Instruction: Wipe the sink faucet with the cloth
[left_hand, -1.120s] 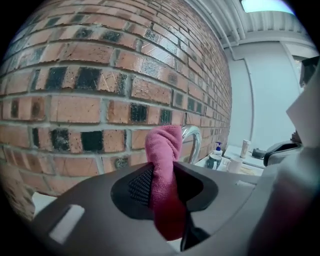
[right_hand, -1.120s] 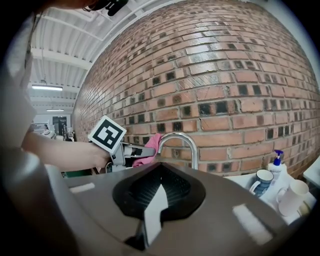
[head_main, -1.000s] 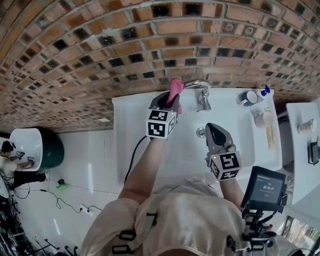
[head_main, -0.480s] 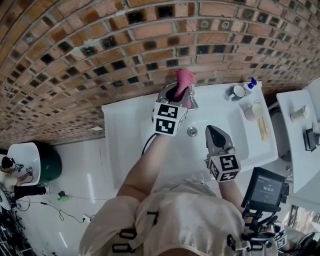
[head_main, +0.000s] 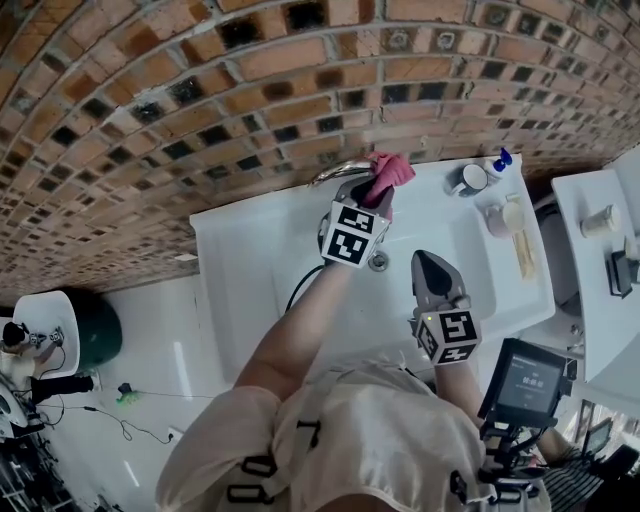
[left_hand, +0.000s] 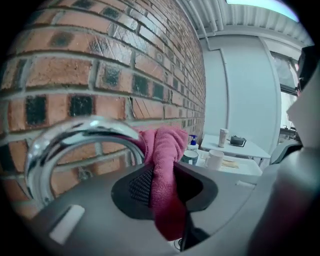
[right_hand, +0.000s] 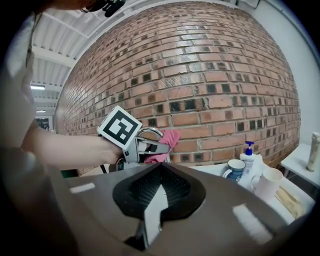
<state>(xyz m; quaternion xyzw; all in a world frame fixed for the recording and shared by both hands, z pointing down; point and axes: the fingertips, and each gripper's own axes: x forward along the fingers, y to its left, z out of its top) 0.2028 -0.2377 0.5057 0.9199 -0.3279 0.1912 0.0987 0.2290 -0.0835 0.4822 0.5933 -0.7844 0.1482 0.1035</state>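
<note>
The pink cloth (head_main: 391, 169) is bunched against the right end of the curved chrome faucet (head_main: 334, 171), at the far edge of the sink, close to the brick wall (head_main: 200, 90). In the left gripper view the cloth (left_hand: 167, 162) stands upright between the two dark pads. Its upper fold rises above them and lies against the right side of the faucet's shiny arc (left_hand: 75, 131), which bends over to the left in front of the bricks.

The left gripper (head_main: 372, 192) is clamped on the cloth, and its marker cube faces up over the sink basin. The person's bare forearm reaches to it from the near side.

The right gripper (head_main: 426, 260) hovers over the near right part of the basin, well apart from the faucet. Its jaws are together with nothing between them, which its own view shows plainly (right_hand: 159, 167). That view points toward the wall and also takes in the left gripper, the cloth (right_hand: 170, 138) and the top of the faucet (right_hand: 150, 131).

The white sink (head_main: 250, 250) has a round drain (head_main: 378, 262) just near of the left gripper. On its far right corner stand a dark mug (head_main: 467, 179) and a soap bottle with a blue pump (head_main: 499, 161). A white cup (head_main: 504, 216) stands slightly nearer. A white table (head_main: 600, 290) stands to the right of the sink.
</note>
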